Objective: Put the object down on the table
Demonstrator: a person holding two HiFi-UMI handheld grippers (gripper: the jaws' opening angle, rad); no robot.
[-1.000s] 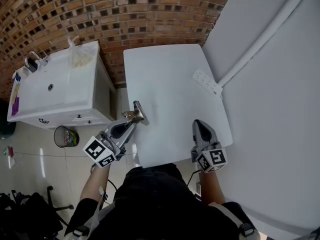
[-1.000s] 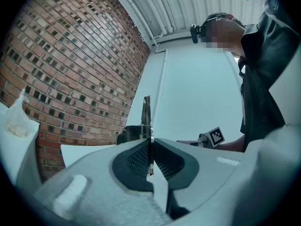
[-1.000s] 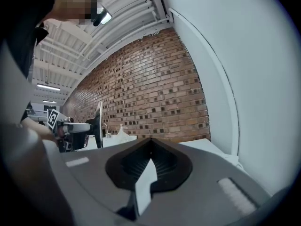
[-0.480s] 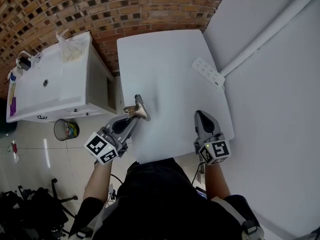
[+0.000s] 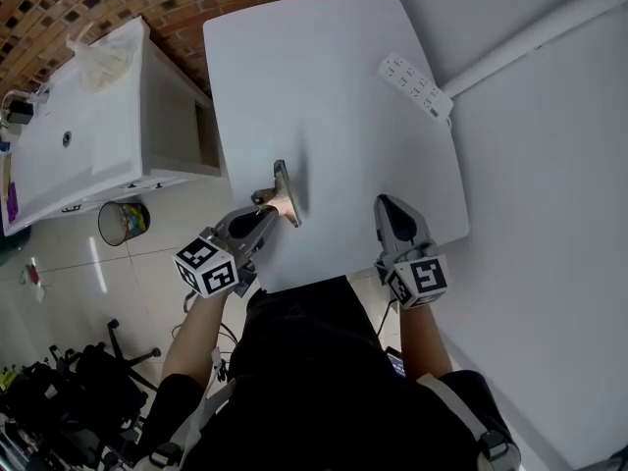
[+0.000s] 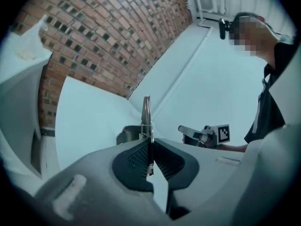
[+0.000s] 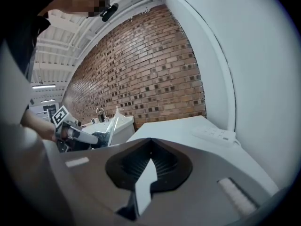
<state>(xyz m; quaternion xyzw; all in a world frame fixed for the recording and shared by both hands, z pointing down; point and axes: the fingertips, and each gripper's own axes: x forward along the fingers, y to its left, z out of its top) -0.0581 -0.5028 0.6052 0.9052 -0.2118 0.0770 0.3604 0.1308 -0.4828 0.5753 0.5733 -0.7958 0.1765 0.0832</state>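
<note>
The clip [image 5: 284,190] is bare metal with a dull shine. The bench [image 5: 324,86] is smooth, matt white, and the power strip [image 5: 417,84] looks like white plastic. The left gripper [image 5: 278,207] and right gripper [image 5: 388,204] have matt grey plastic shells, and the fingers [image 6: 134,157] carry dark ribbed pads. The brick wall [image 6: 103,36] is rough, and the floor tiles [image 5: 59,263] are glossy.

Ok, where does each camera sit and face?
Head view: on the person's head, looking down at the table; shows both forearms, left gripper shut on a metal tool, right gripper shut, empty.
Left gripper view: on that gripper, looking over the table; torso at right.
Right gripper view: on that gripper, facing the brick wall; torso at left.
Shared: each gripper view shows the other gripper.
</note>
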